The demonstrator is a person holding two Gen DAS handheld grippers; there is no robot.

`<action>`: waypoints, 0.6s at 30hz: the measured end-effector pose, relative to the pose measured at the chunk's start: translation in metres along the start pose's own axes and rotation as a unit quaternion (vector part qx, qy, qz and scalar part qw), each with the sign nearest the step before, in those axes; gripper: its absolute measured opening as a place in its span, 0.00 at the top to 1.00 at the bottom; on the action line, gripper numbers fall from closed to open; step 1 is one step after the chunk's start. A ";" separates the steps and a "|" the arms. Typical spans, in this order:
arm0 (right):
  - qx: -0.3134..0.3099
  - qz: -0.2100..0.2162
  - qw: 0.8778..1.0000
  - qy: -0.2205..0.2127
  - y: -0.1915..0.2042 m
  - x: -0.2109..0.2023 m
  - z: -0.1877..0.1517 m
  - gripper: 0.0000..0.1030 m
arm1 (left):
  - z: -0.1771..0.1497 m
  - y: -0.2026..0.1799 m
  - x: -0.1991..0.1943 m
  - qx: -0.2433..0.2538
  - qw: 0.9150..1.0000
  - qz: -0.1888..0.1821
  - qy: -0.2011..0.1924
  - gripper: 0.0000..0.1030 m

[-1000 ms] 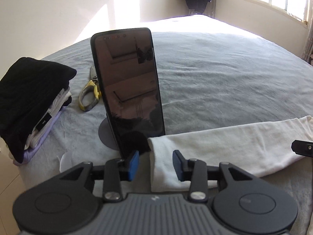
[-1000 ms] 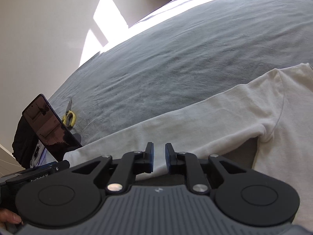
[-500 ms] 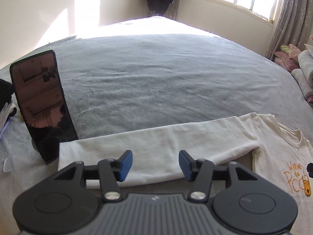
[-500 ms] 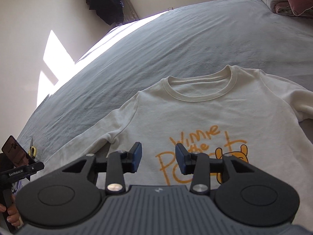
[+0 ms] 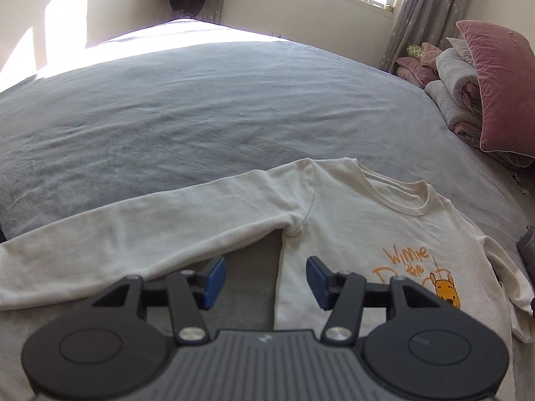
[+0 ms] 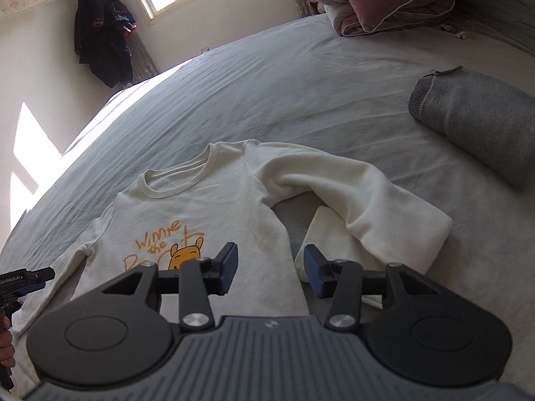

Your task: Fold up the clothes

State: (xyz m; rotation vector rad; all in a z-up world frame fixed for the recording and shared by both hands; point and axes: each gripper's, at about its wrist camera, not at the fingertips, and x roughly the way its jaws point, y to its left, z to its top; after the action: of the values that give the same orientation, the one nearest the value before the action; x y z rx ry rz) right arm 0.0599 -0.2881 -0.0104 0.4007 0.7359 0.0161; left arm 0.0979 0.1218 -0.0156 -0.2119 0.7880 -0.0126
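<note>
A cream-white long-sleeved cotton sweatshirt [image 6: 214,207] lies flat, front side up, on the grey bedspread [image 6: 301,77], near the bed's near edge. Its ribbed round collar points toward the far side of the bed. The chest carries orange handwritten lettering and a yellow cartoon bear print [image 6: 185,255]. One sleeve [image 5: 140,234] stretches out straight and flat along the near edge, away from the body. The other sleeve [image 6: 361,200] bends at the elbow and doubles back, its cuff end lying beside the body's side seam.
</note>
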 end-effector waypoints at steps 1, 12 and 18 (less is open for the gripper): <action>0.013 -0.005 1.000 -0.008 -0.013 -0.005 0.003 0.53 | -0.002 -0.010 0.002 0.008 1.000 -0.017 0.003 0.47; 0.237 0.028 0.971 0.018 -0.126 0.014 -0.005 0.53 | -0.028 -0.144 0.006 0.100 0.977 -0.185 0.023 0.47; 0.244 0.052 0.968 0.014 -0.124 0.025 0.001 0.90 | -0.056 -0.227 0.017 0.156 0.956 -0.244 0.050 0.47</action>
State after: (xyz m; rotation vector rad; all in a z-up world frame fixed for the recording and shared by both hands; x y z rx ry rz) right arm 0.0640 -0.3990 -0.0704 0.9124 0.7430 -0.0620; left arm 0.0858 -0.1118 -0.0221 -0.1011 0.8071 -0.6167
